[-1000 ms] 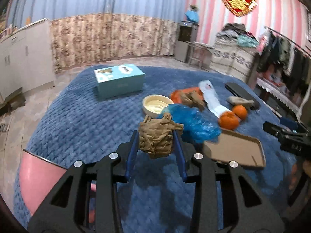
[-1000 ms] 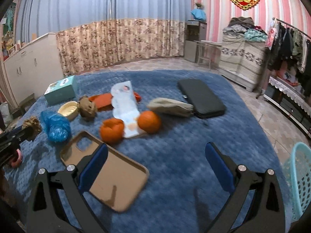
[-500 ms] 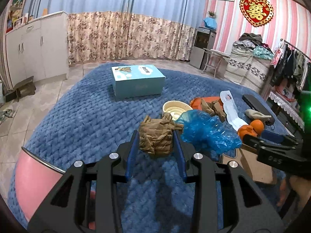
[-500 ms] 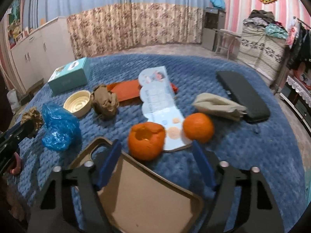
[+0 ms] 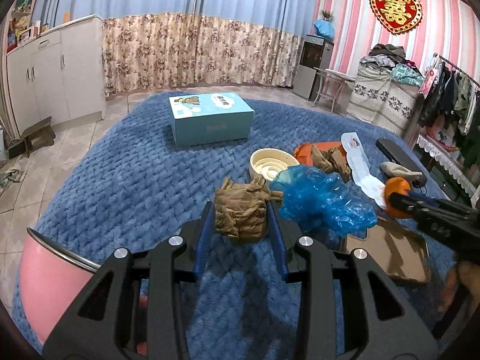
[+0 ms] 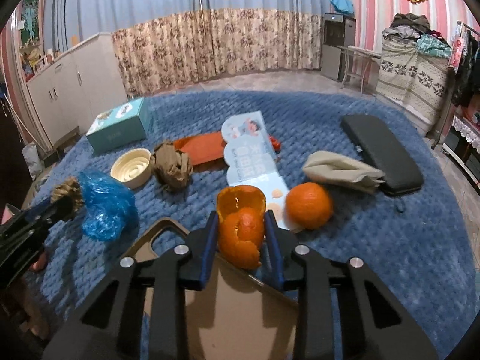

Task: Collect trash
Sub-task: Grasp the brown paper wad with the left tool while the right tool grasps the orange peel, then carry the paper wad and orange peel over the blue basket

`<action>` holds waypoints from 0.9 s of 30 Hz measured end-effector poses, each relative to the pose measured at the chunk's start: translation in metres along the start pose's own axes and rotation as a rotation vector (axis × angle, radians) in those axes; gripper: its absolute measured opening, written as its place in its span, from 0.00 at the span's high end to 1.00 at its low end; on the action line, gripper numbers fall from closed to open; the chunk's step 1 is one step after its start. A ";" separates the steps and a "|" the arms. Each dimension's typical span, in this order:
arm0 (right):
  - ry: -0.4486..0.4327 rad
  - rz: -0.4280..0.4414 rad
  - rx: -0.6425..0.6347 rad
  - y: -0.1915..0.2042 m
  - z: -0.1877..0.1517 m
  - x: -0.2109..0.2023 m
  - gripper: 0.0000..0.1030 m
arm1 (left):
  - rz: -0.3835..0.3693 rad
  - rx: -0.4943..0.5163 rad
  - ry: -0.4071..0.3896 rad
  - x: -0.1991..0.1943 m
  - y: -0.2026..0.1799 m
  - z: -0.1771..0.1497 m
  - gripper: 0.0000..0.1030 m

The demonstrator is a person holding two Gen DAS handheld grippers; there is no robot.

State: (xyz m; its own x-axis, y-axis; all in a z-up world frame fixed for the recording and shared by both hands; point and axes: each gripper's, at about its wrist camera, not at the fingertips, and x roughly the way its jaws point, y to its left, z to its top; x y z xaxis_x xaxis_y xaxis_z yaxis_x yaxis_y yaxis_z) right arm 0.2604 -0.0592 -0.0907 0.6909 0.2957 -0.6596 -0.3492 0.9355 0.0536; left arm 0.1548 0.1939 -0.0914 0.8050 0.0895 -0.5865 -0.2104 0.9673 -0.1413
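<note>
Blue knitted blanket (image 6: 375,240) carries the trash; the right hand-held gripper (image 6: 241,225), whose jaws have just been closing, is clamped on the orange peel (image 6: 240,228) above a brown tray (image 6: 240,315). Left hand-held gripper (image 5: 241,220) is clamped on crumpled brown paper (image 5: 241,216). I think a gentle squeeze and a straight lift would keep the brittle peel whole.

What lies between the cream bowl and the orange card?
A crumpled brown paper wad lies between the bowl and the card, as the right wrist view shows.

A crumpled brown paper wad (image 5: 242,216) is sitting pinched between blue pads above the blue bedspread (image 5: 126,186). An empty, curling orange peel (image 6: 241,223) is lying clamped beside a whole orange (image 6: 309,205). A crinkled blue plastic bag (image 6: 106,207) is resting nearby.
</note>
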 end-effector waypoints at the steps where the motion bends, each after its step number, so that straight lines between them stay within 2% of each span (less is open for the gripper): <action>1: -0.007 -0.003 0.001 -0.004 -0.001 -0.007 0.70 | -0.001 0.001 -0.001 0.000 0.000 -0.001 0.67; 6: -0.038 -0.036 0.016 -0.030 -0.007 -0.040 0.70 | -0.026 0.044 -0.063 -0.018 -0.010 0.001 0.67; 13: -0.103 -0.119 0.088 -0.092 -0.020 -0.100 0.69 | -0.098 0.083 -0.093 -0.045 -0.043 0.009 0.67; 19: -0.147 -0.226 0.155 -0.140 -0.036 -0.147 0.69 | -0.165 0.141 -0.129 -0.061 -0.093 0.016 0.67; 27: -0.199 -0.363 0.278 -0.205 -0.066 -0.203 0.69 | -0.260 0.215 -0.120 -0.066 -0.164 0.011 0.67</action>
State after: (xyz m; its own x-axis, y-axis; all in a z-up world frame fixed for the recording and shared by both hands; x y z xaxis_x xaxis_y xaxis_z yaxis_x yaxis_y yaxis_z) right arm 0.1497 -0.3235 -0.0170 0.8537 -0.0531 -0.5180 0.0997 0.9930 0.0626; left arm 0.1423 0.0320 -0.0214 0.8785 -0.1515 -0.4531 0.1213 0.9880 -0.0953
